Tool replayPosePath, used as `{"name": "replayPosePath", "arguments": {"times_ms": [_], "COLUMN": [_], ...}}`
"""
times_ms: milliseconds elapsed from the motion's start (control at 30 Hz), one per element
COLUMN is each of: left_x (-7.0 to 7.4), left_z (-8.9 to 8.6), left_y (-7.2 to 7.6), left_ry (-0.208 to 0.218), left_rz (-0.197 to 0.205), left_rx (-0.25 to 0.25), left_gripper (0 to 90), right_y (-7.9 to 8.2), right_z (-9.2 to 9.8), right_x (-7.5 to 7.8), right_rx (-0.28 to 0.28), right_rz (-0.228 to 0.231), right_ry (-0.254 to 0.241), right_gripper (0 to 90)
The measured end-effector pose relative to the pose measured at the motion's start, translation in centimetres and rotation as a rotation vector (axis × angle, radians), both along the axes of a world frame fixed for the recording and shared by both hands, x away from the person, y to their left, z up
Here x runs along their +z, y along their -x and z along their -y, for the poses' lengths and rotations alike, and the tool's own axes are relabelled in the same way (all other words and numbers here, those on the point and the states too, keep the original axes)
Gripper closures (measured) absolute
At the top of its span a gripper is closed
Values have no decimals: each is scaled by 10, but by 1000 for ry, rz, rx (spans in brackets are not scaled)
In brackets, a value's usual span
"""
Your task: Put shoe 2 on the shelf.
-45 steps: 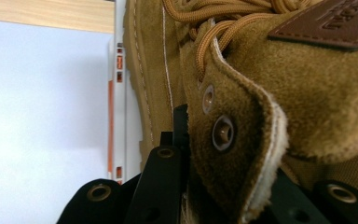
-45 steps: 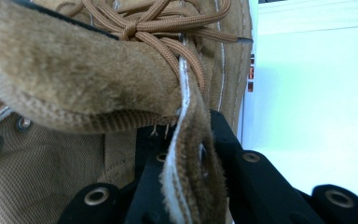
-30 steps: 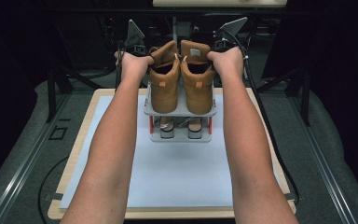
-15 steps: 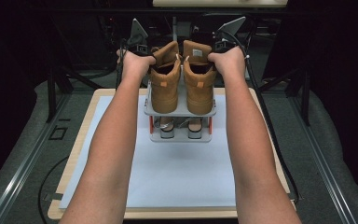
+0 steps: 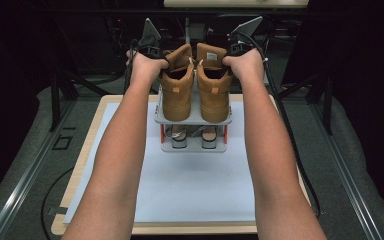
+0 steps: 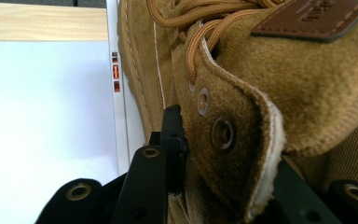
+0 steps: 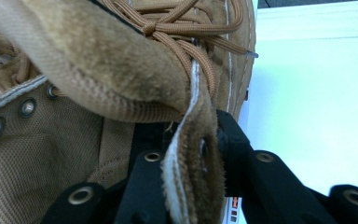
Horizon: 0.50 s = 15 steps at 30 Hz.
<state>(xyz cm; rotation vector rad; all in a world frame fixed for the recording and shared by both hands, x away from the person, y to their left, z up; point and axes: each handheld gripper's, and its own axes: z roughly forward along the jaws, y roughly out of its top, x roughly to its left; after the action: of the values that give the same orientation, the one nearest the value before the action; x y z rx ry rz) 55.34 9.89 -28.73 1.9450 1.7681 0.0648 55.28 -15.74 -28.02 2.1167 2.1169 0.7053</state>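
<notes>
The left gripper point(image 6: 214, 163) had just been opening its jaws, with the collar flap of the left boot point(image 5: 176, 90) between them on the top shelf of the rack point(image 5: 194, 120). The right gripper point(image 7: 186, 172) had likewise been opening, with the eyelet flap of the right boot point(image 5: 214, 87) between its jaws beside the other boot.

Both hands point(image 5: 147, 65) point(image 5: 242, 62) at tan boots point(image 5: 195, 85) on grey two-tier rack point(image 5: 194, 120), white mat point(image 5: 190, 180).
</notes>
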Motion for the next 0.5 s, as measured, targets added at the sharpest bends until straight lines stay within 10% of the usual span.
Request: {"name": "replayPosePath", "arguments": {"times_ms": [500], "left_x": [4], "left_z": [2], "left_y": [1], "left_ry": [-19], "left_rz": [27], "left_rx": [-21], "left_gripper": [627], "right_y": [2], "right_z": [0], "right_x": [3], "right_rx": [35], "right_rz": [24], "right_ry": [39], "right_gripper": [645]}}
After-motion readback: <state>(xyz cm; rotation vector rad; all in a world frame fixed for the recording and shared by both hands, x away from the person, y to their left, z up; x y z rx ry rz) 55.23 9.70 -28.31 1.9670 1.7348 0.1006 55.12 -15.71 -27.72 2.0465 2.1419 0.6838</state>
